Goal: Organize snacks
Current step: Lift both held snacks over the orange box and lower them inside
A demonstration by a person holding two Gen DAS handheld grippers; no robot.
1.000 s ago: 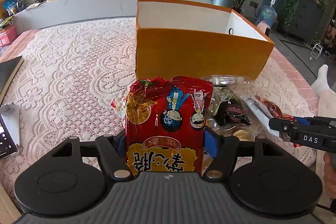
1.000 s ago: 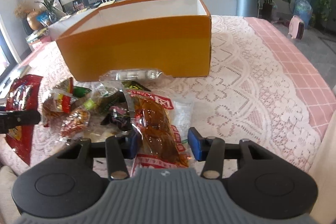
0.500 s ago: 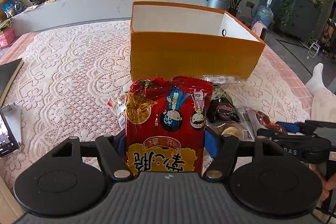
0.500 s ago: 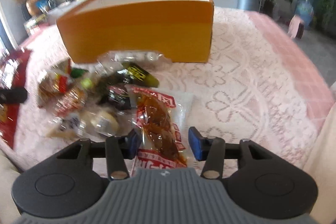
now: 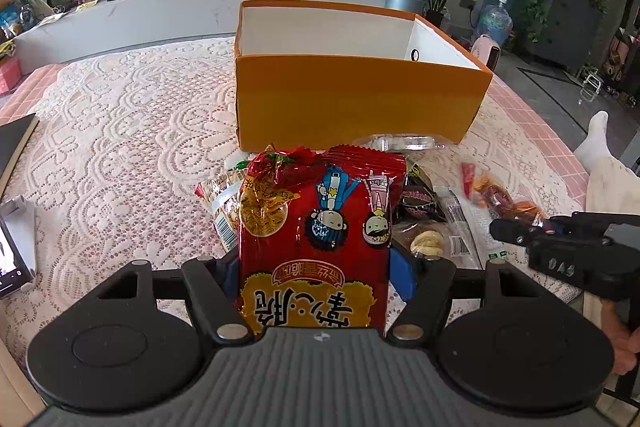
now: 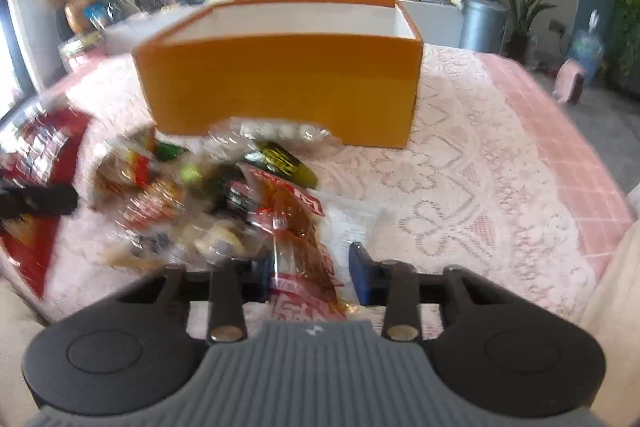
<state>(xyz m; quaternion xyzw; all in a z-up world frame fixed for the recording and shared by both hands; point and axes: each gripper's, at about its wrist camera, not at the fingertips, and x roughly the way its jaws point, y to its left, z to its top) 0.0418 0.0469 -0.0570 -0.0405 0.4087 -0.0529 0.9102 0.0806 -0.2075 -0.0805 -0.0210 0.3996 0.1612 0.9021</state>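
My left gripper (image 5: 316, 277) is shut on a large red noodle packet (image 5: 320, 227) with cartoon figures, held above the snack pile. My right gripper (image 6: 306, 277) has its blue pads on either side of a clear packet of brown-red snack (image 6: 298, 239), lifted over the pile; the right pad stands slightly apart from it. The open orange box (image 5: 352, 103) with white inside stands behind the pile; it also shows in the right wrist view (image 6: 280, 83). Several small snack packets (image 6: 168, 187) lie in front of it. The right gripper shows in the left wrist view (image 5: 560, 243).
A lace cloth (image 5: 120, 131) covers the pink table. A phone on a stand (image 5: 12, 259) sits at the left edge. A dark flat item (image 5: 16, 139) lies at far left. A person's leg (image 5: 600, 155) is at the right.
Both grippers rose and drew back from the box with their packets. The right wrist view is now motion-blurred, and the snack packet hangs higher over the pile.
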